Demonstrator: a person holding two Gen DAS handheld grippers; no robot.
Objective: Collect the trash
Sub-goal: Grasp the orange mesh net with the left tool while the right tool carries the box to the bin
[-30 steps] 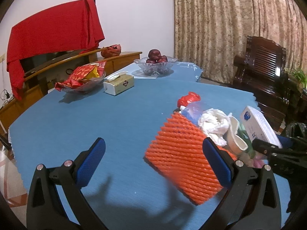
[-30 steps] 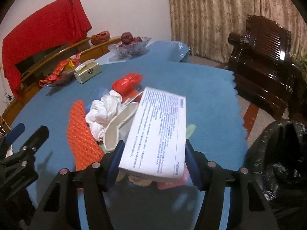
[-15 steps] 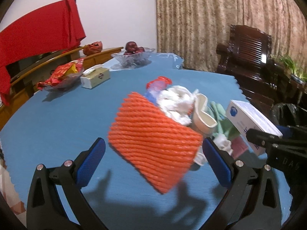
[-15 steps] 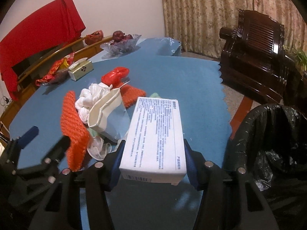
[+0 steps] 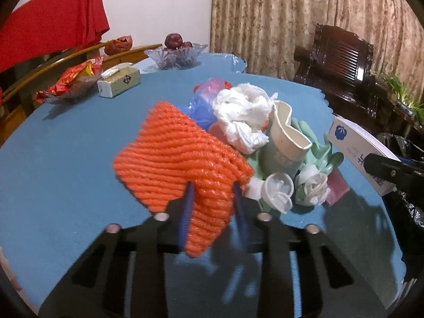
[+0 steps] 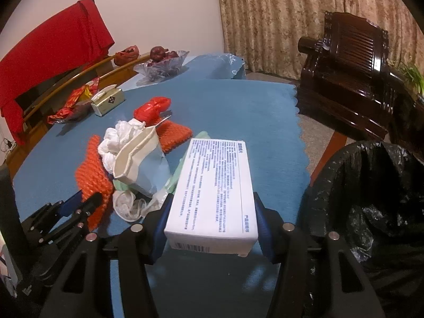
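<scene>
An orange foam net (image 5: 180, 159) lies at the near side of a trash pile on the blue table (image 5: 66, 175). My left gripper (image 5: 212, 188) is closing, and its blue pads pinch the net's near corner. The pile also holds a white crumpled bag (image 5: 243, 114), a squashed paper cup (image 5: 286, 143), green gloves and a red bag (image 6: 152, 107). My right gripper (image 6: 212, 198) is shut on a white printed box (image 6: 217, 169), held above the table's near edge. To its right, off the table, an open black trash bag (image 6: 371, 185) stands.
A tissue box (image 5: 119, 80), a dish of red snack packets (image 5: 71, 82) and a glass fruit bowl (image 5: 176, 54) stand at the table's far side. A dark wooden chair (image 6: 352, 79) stands beyond the bag. Curtains and a red cloth hang behind.
My left gripper has dropped onto the orange net and its jaws have gone from wide apart to pinching the net's corner. The right gripper has carried the box nearer the black bag.
</scene>
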